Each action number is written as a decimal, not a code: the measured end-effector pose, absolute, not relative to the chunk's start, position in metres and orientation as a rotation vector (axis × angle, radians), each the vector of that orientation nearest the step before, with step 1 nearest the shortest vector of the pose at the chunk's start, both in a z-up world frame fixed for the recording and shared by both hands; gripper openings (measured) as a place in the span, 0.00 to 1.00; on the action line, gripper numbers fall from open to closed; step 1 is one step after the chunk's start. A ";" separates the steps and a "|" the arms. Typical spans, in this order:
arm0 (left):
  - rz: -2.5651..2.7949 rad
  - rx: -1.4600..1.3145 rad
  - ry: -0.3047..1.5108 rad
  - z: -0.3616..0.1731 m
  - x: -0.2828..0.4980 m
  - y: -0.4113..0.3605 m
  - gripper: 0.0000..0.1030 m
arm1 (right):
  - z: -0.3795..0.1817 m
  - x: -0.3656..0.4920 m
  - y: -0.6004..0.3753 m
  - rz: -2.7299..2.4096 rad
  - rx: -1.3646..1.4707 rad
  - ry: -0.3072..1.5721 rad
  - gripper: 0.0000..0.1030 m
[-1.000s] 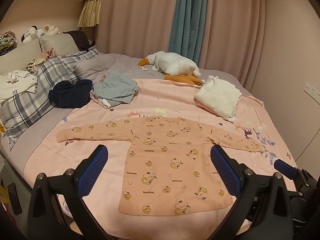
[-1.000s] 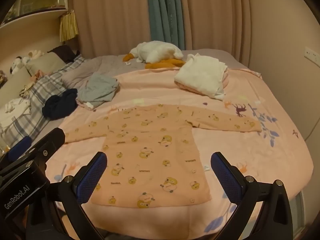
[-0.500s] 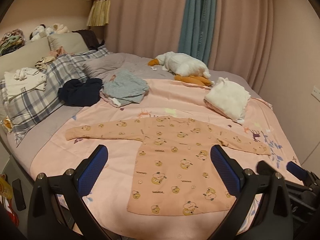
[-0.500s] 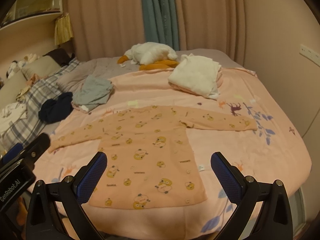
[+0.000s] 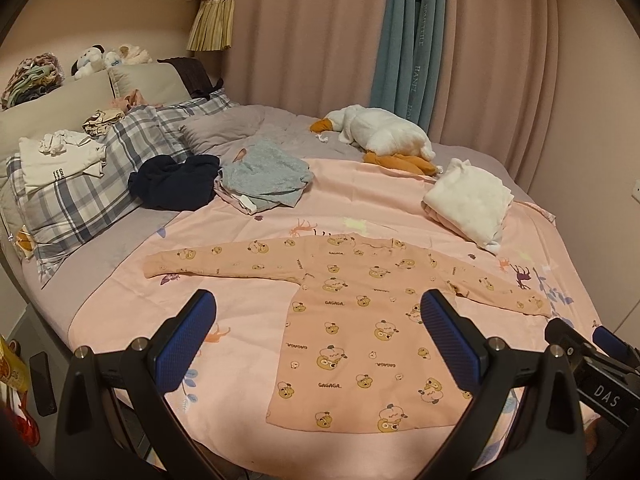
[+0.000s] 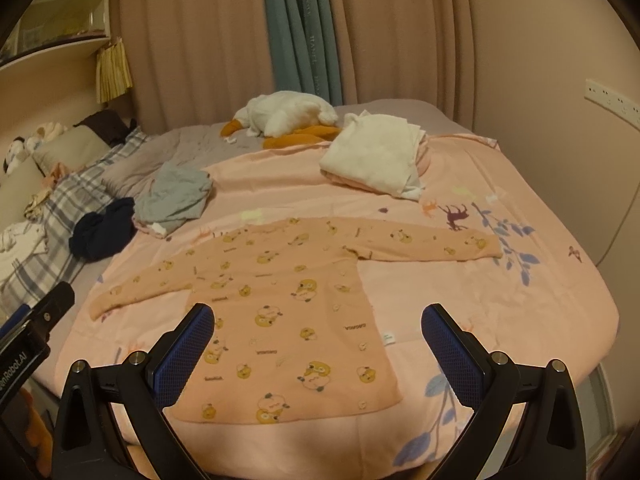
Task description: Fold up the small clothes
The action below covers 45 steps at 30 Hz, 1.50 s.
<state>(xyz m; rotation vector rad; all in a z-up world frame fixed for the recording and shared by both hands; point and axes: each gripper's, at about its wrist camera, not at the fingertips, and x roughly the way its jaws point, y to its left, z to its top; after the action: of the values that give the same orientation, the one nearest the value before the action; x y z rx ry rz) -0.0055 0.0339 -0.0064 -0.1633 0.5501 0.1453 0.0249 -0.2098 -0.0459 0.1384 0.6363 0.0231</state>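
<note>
- Cloth is what I am dealing with: the pink long-sleeved top (image 5: 352, 320) lies spread flat on the pink sheet (image 5: 248, 316) at the near end of the bed, both sleeves stretched out sideways, hem toward me.
- I judge it thin, light and limp; it will sag and drape the moment I lift it, and a single layer may cling to the sheet beneath.
- My left gripper (image 5: 320, 336) hangs above the near edge with its jaws spread wide, holding nothing; the right gripper (image 6: 318, 344) is likewise wide apart and empty, above the hem.
- For a first fold I would pinch the left sleeve near its cuff (image 5: 154, 266) and the right sleeve near its cuff (image 6: 486, 246), since those ends are free and easy to slip a finger under.
- Risk as I see it: pinching too deep would catch the sheet as well, the colours being so alike.
- Folded white clothes (image 6: 376, 160) sit well beyond the top, near a plush goose (image 6: 288, 114); grey and dark garments (image 5: 224, 182) lie apart on the left.
</note>
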 end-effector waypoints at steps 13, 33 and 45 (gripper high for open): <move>0.160 -0.172 0.577 -0.010 -0.004 0.036 0.99 | -0.045 0.026 -0.213 0.003 0.150 0.640 1.00; 0.181 -0.178 0.570 -0.009 -0.002 0.040 0.99 | -0.045 0.029 -0.219 -0.011 0.153 0.632 1.00; 0.179 -0.172 0.580 -0.011 -0.001 0.039 0.99 | -0.045 0.030 -0.221 -0.016 0.150 0.631 1.00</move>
<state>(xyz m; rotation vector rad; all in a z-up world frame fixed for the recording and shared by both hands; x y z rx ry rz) -0.0005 0.0386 -0.0113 -0.1716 0.5802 0.1794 0.0298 -0.2215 -0.0453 0.1495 0.6311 -0.0163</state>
